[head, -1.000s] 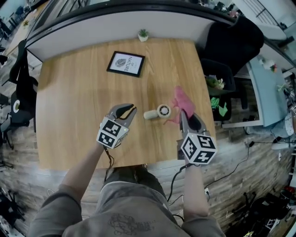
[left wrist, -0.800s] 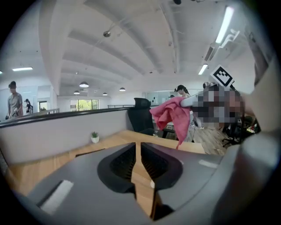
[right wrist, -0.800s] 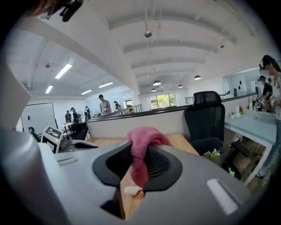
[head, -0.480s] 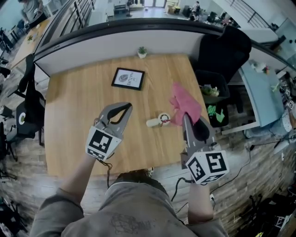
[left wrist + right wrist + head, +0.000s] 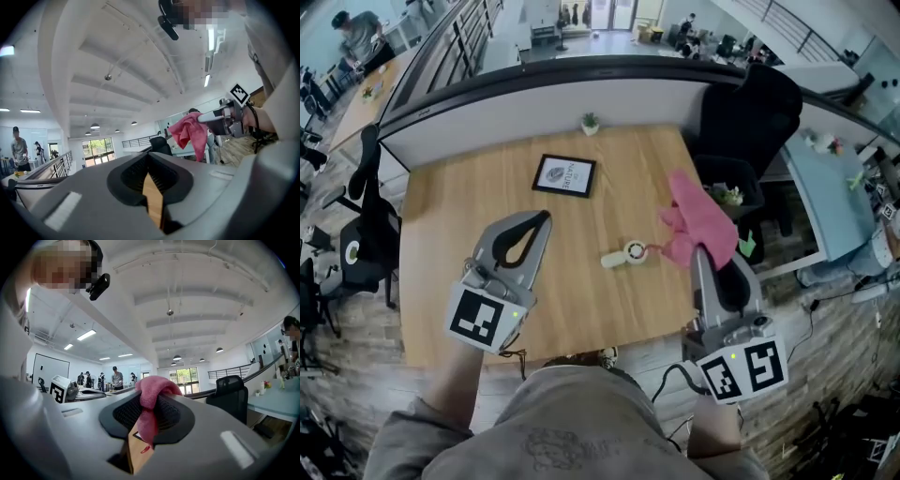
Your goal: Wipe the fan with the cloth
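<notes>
A small white hand fan (image 5: 627, 254) lies on its side on the wooden table (image 5: 459, 216). The pink cloth (image 5: 700, 225) hangs in the air right of the fan, and my right gripper (image 5: 699, 251) is shut on it. In the right gripper view the cloth (image 5: 151, 397) bulges out between the closed jaws of the right gripper (image 5: 148, 409). My left gripper (image 5: 545, 217) is held high over the table left of the fan, shut and empty. The left gripper view shows the left gripper (image 5: 149, 160) pointing level, with the cloth (image 5: 190, 134) off to the right.
A black-framed picture (image 5: 564, 175) lies on the table's far half, and a small potted plant (image 5: 590, 123) stands at its far edge. A black office chair (image 5: 748, 98) and a bin sit off the table's right side. People stand far off in the room.
Both grippers have risen toward the camera. The pink cloth has come up off the table in the right gripper. The left jaws, slightly apart before, are now closed.
</notes>
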`<state>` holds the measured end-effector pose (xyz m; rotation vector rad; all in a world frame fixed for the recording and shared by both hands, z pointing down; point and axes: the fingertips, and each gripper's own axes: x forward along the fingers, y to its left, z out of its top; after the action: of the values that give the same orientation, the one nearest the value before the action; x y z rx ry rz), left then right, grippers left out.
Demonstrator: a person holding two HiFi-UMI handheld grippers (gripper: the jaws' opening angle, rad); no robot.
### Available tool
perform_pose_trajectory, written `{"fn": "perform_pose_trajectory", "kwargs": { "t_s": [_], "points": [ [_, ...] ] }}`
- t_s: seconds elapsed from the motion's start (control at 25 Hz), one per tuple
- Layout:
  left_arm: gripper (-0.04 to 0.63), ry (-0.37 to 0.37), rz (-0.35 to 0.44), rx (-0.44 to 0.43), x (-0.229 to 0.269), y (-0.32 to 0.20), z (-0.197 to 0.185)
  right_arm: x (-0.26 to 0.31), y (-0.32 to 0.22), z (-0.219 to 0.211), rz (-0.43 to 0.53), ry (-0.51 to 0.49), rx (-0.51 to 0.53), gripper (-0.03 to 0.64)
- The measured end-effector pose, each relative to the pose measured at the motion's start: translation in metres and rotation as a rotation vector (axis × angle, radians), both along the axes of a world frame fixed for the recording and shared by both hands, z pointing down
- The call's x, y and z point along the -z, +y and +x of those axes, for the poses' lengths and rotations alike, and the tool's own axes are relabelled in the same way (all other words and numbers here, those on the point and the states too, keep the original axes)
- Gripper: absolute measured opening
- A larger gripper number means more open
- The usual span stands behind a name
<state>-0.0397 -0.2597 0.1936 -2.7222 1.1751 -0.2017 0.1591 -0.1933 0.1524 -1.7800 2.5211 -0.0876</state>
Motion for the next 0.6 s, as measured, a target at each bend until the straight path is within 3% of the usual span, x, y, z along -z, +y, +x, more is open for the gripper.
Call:
{"fn": "perform_pose_trajectory", "kwargs": {
  "t_s": [0.36, 0.6],
  "points": [
    [0.002, 0.005, 0.066, -0.004, 0.022, 0.024, -0.012, 0.015, 0.021, -0.017, 0.057, 0.033, 0.046, 0.077],
    [0.002, 0.02, 0.075, 0.003, 0.017, 0.033, -0.015, -0.006, 0.024, -0.03, 0.004, 0.054, 0.079, 0.077]
  ]
}}
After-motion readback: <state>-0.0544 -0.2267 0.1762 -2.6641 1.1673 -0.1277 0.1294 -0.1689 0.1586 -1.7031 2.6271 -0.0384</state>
